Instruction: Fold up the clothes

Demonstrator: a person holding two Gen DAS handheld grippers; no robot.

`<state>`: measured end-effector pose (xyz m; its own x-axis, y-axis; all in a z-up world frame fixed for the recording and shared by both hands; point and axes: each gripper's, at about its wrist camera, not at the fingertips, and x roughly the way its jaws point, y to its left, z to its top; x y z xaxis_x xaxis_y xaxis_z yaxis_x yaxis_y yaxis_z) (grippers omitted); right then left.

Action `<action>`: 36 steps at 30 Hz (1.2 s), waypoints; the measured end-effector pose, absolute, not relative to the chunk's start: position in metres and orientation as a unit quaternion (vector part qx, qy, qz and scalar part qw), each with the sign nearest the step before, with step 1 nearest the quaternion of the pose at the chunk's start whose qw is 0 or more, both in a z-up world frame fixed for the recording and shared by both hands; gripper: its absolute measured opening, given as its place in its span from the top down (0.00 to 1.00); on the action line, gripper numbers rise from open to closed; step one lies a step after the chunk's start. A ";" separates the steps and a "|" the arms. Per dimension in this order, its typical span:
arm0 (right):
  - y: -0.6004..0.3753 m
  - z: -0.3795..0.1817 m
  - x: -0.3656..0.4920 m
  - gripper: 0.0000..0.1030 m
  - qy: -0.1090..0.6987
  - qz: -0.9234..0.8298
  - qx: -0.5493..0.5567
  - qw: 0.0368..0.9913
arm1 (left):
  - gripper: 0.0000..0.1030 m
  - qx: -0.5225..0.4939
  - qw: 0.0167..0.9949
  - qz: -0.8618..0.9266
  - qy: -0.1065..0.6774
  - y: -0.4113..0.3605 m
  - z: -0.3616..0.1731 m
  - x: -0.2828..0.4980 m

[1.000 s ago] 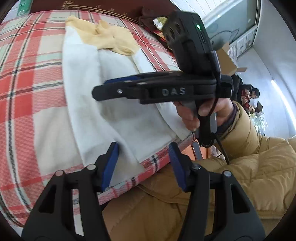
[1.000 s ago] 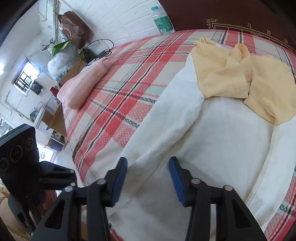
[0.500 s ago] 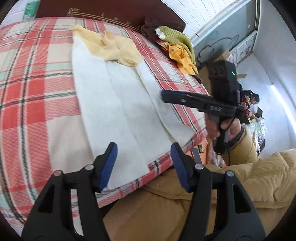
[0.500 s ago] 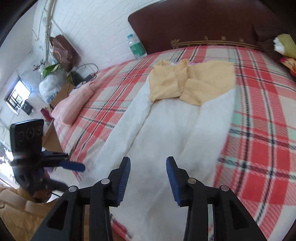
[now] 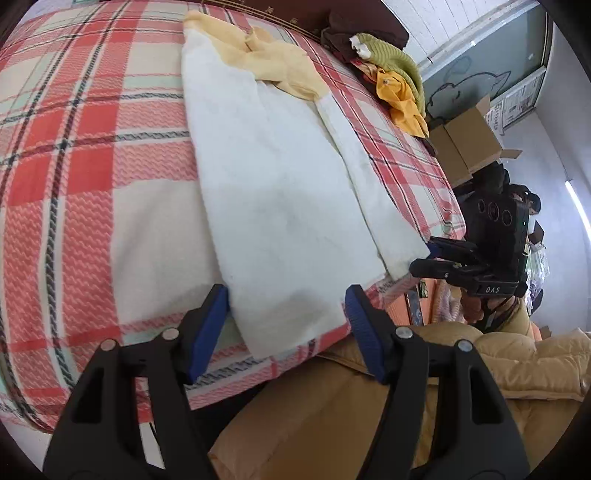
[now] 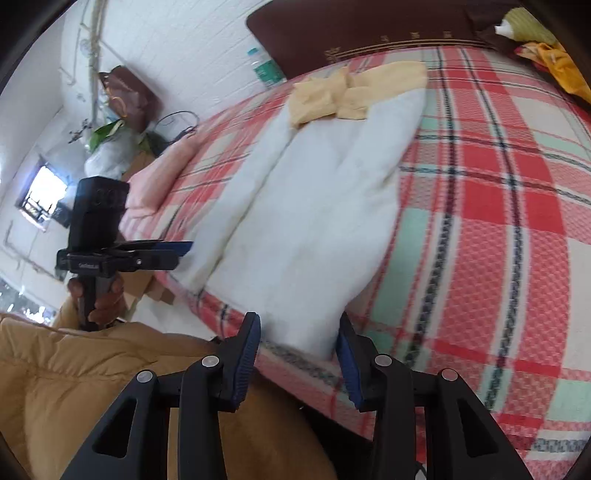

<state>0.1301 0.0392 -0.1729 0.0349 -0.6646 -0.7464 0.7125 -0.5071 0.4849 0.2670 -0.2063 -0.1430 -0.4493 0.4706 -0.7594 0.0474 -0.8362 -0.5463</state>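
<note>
The white garment (image 5: 280,192) lies lengthwise on the plaid bed (image 5: 92,166), sides folded in, yellow top end (image 5: 273,55) toward the headboard. Left gripper (image 5: 286,325) hovers at its near hem, fingers wide, holding nothing. Right gripper (image 6: 297,354) sits at the other corner, also spread wide and empty.

From my feed the bottle (image 6: 266,70) was half hidden behind the headboard (image 6: 354,33), its label unreadable
</note>
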 end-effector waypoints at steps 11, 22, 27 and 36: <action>0.047 -0.187 0.116 0.83 -0.060 -0.674 0.547 0.492 | 0.76 -0.522 0.149 0.773 -0.327 -0.212 -0.144 0.255; 0.039 -0.140 0.069 0.90 -0.140 -0.670 0.509 0.522 | 0.87 -0.503 0.182 0.750 -0.390 -0.237 -0.107 0.220; 0.023 -0.110 0.021 0.91 -0.162 -0.682 0.480 0.527 | 0.87 -0.485 0.171 0.764 -0.389 -0.263 -0.085 0.186; -0.006 -0.117 0.051 0.50 0.088 -0.713 0.454 0.526 | 0.45 -0.521 0.126 0.800 -0.268 -0.253 -0.108 0.211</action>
